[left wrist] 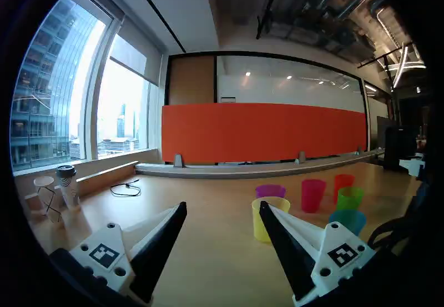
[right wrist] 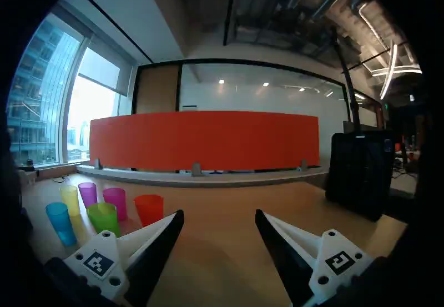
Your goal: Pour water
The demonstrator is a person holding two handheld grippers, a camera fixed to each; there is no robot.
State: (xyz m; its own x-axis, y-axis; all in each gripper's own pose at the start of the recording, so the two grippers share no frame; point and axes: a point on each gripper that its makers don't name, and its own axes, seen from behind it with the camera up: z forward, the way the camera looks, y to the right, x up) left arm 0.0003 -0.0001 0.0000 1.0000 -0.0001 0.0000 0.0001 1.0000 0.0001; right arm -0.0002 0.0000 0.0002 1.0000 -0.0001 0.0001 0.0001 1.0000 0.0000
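Plastic cups (left wrist: 313,196) stand grouped on the desk (left wrist: 211,201), seemingly empty.

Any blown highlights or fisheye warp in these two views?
Left gripper view: window blown out, its frame bent by the lens. Right gripper view: orange partition bows along its top, ceiling light strip flares, black panel nearly featureless.

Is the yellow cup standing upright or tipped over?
Upright: the yellow cup stands on the table, rim up. Whether it holds water, cannot tell.
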